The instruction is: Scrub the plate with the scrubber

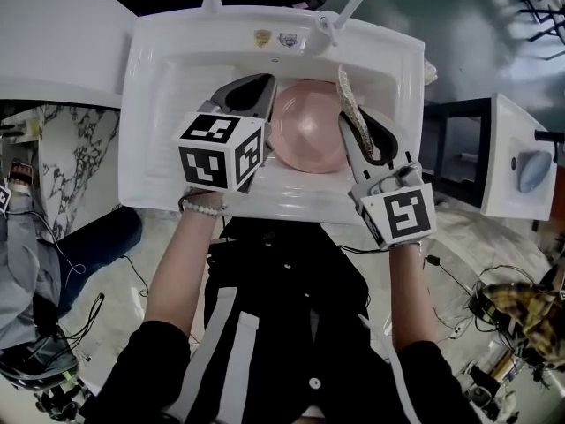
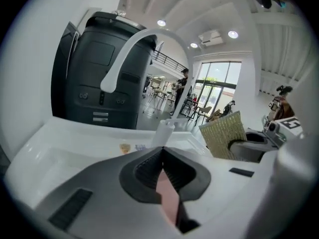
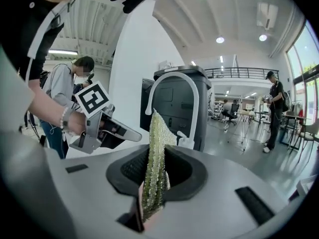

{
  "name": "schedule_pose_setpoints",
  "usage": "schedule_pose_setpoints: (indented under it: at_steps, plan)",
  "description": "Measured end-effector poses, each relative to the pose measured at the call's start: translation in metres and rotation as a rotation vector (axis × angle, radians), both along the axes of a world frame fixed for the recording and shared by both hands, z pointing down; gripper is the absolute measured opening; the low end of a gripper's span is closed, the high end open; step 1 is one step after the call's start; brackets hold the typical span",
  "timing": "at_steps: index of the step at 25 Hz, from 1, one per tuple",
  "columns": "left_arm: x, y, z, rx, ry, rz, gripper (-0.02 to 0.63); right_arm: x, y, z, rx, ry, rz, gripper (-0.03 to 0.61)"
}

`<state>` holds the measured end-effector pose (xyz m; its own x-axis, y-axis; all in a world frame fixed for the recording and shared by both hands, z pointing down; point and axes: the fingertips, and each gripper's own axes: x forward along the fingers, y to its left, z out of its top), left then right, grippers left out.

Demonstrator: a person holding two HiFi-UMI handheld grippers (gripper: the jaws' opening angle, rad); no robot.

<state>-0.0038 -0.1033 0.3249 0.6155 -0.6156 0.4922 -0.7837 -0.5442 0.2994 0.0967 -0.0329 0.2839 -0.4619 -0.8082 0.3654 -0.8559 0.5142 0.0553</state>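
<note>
Plate (image 1: 311,135), pinched at its left rim by the left gripper (image 1: 267,87), hangs over the sink (image 1: 159,69) basin clear of its walls, while the right gripper (image 1: 355,122) clamps the scrubber (image 1: 346,94) beside its right rim.

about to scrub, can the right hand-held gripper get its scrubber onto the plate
Probably yes: the scrubber sits right at the plate's edge, nothing between, and the left hand-held gripper grips only the opposite rim.

The sink's (image 1: 141,104) walls are hemming you in left and right, the faucet (image 2: 130,49) is arching over its back rim, and the plate (image 1: 309,126) is blocking the middle; upward is lying open.
</note>
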Motion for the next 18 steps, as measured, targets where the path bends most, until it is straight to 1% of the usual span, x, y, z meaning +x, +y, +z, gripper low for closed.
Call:
schedule_pose_setpoints:
  at_steps: [2,5,7,12,18]
  plan:
    - [0.005,0.008,-0.016,0.046,-0.018,0.032,0.002,0.004,0.005,-0.009,-0.001,0.021,0.026,0.074]
    - [0.012,0.017,-0.038,0.099,-0.032,0.064,0.002,0.004,0.006,-0.03,0.103,0.009,0.01,0.074]
    - [0.014,0.019,-0.048,0.12,-0.035,0.072,0.002,0.005,0.005,-0.038,0.132,-0.003,0.021,0.074]
    - [0.02,0.032,-0.068,0.135,0.001,0.086,0.002,0.012,0.014,-0.049,0.143,-0.005,0.043,0.074]
    - [0.016,0.039,-0.087,0.178,0.004,0.073,0.002,0.01,0.024,-0.055,0.139,-0.026,0.041,0.072]
